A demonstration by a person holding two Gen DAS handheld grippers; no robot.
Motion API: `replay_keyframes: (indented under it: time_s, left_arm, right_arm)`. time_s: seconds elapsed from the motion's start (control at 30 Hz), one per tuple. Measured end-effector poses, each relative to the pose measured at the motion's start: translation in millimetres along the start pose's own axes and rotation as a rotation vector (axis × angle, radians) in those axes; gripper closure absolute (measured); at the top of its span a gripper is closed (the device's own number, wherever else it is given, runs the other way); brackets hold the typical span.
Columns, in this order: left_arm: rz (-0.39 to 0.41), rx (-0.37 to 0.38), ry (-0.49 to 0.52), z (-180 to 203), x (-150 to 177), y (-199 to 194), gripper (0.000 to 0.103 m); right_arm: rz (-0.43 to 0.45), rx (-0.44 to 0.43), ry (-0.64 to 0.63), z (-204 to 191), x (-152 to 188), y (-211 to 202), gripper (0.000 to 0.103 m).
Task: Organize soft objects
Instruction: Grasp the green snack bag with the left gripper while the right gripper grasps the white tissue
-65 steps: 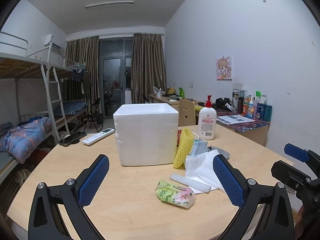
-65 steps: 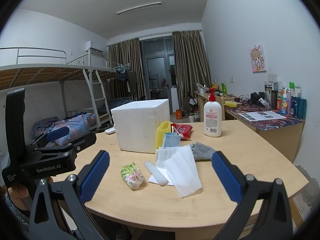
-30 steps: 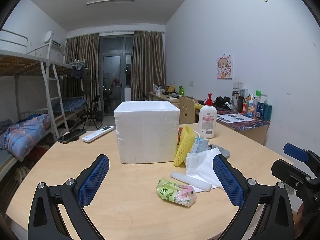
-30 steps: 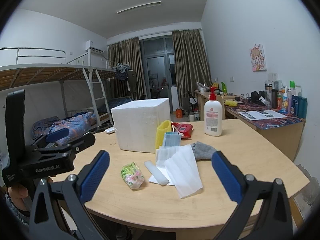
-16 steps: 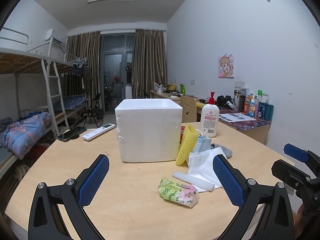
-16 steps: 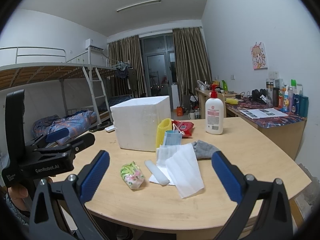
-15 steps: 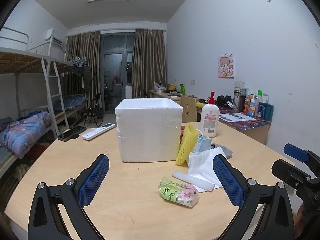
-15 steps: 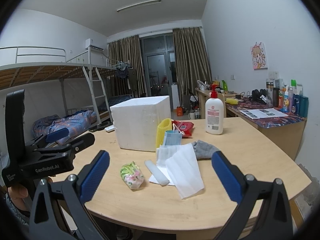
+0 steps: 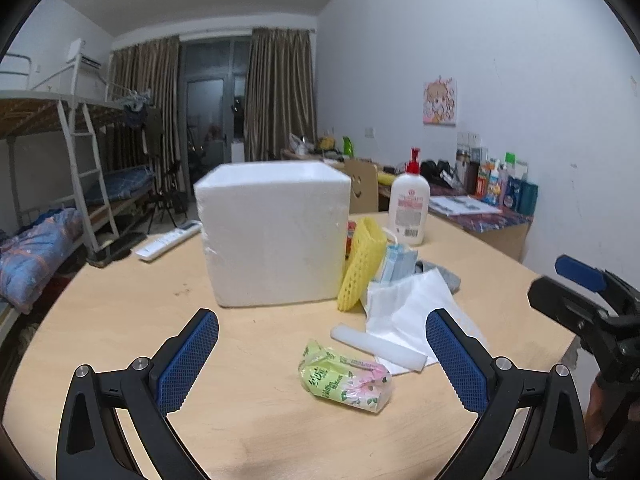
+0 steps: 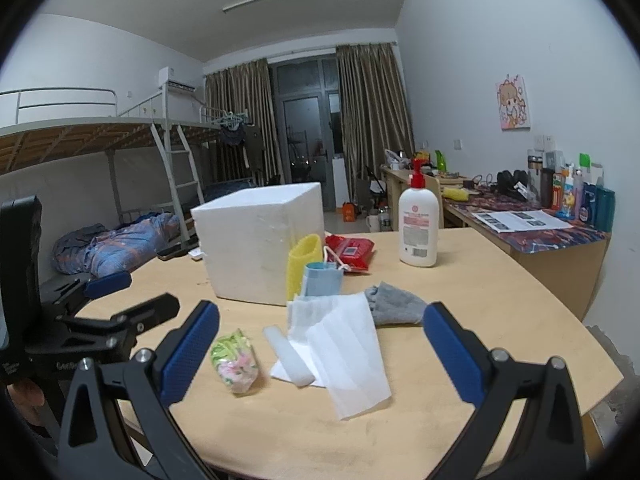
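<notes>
Left claw [image 9: 322, 344] and right claw [image 10: 320, 336] both gape wide, empty, above the bench [image 9: 120, 320]. On it: foam box [image 9: 274, 234], beside it the white tissue [image 10: 344, 348], then the green tissue pack [image 9: 346, 378] nearest.

One white foam box [image 9: 276, 232], one yellow foam net sleeve [image 9: 358, 264], one blue face mask [image 10: 322, 278], one grey cloth [image 10: 394, 304], two white tissue sheets [image 10: 348, 354], one white foam tube [image 9: 378, 346], one green tissue pack [image 9: 346, 380], one red wipes pack [image 10: 350, 252], one lotion pump bottle [image 10: 418, 222], one remote control [image 9: 168, 240], two grippers
</notes>
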State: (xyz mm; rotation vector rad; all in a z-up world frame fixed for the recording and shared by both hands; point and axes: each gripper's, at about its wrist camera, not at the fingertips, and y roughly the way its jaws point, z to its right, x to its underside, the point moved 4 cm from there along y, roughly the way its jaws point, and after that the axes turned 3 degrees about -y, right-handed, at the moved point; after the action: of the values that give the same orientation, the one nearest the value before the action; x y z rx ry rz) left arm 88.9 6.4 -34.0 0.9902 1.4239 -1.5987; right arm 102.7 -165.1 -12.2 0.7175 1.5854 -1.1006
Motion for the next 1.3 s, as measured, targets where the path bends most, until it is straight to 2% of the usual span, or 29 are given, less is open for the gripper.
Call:
replay_keyframes:
  time_s: [0.4, 0.63, 0.73, 0.93, 1.07, 1.3]
  left_arm:
    - [-0.218, 0.015, -0.043, -7.4, 21.3, 58.4, 0.0]
    - [-0.324, -0.024, -0.042, -10.9, 34.8, 85.8, 0.001]
    - [-0.349, -0.002, -0.044, -10.4, 37.4, 91.2, 0.003]
    - [-0.383, -0.01, -0.017, -6.9, 42.6, 97.1, 0.009]
    - [-0.398, 0.008, -0.028, -5.5, 45.4, 101.9, 0.022]
    - [-0.387, 0.04, -0.079, -6.4, 41.3, 105.7, 0.023]
  right_arm:
    - [-0.131, -0.023, 0.032, 15.6, 14.4, 41.9, 0.0]
    - [-0.204, -0.025, 0.06, 25.2, 24.2, 61.5, 0.0]
    - [-0.235, -0.022, 0.071, 28.8, 28.3, 69.0, 0.0]
    - [-0.286, -0.011, 0.094, 34.5, 37.8, 79.4, 0.0]
    - [-0.295, -0.003, 0.1, 39.1, 38.8, 81.2, 0.0]
    - [-0.289, 0.013, 0.095, 45.0, 35.8, 83.6, 0.0]
